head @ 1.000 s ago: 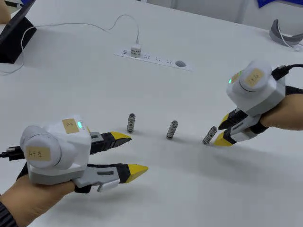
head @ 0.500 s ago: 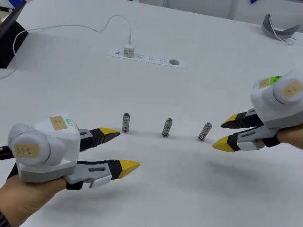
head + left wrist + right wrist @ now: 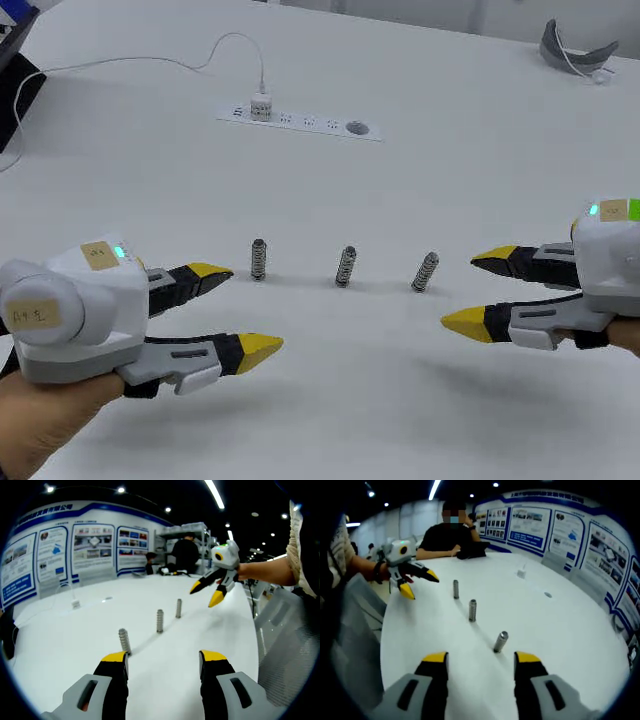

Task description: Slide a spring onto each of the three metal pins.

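Standing in a row on the counter (image 3: 400, 420), three springs (image 3: 346, 266) are occupying the gap between left gripper (image 3: 250, 307) and right gripper (image 3: 462, 290), both holding fingers spread, empty. Any pins inside the coils are proving indiscernible.

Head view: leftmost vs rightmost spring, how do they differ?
Pose: the leftmost spring stands about upright; the rightmost spring leans, top to the right.
Place: the leftmost spring is nearest the left gripper, the rightmost spring nearest the right gripper.
Shared: coiled metal, standing free of both grippers.
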Available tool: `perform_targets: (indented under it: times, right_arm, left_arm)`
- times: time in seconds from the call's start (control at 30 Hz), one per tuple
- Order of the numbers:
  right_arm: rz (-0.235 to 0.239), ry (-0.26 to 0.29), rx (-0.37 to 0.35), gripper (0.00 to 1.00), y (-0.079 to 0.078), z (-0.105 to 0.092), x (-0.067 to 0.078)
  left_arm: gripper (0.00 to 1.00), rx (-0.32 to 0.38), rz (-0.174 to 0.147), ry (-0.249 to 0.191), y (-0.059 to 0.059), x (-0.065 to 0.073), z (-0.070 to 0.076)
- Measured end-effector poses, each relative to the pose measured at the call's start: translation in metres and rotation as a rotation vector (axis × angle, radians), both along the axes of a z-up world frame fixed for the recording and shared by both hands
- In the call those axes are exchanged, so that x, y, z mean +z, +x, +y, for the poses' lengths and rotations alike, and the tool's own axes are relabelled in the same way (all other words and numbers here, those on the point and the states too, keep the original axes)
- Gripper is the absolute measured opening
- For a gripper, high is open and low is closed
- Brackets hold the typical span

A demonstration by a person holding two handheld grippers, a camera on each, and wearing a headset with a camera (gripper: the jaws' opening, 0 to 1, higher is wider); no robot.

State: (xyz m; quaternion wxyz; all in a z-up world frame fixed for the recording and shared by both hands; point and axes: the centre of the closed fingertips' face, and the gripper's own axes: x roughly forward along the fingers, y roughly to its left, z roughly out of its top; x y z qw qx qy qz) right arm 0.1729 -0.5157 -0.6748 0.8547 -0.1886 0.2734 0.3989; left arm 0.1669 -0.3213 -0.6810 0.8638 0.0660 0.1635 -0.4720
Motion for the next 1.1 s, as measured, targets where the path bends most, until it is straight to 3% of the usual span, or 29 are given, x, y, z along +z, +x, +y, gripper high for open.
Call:
perform_targets:
  times: [0.5, 1.1]
  right_arm:
    - [-0.055, 0.114, -0.087, 0.65, -0.005, 0.002, 0.004]
    - [-0.078, 0.135, -0.116, 0.68, -0.002, -0.008, -0.001]
  left_arm:
    - [0.63, 0.053, 0.006, -0.014, 0.003, 0.001, 0.013]
    - [0.67, 0.082, 0.016, -0.002, 0.001, -0.004, 0.018]
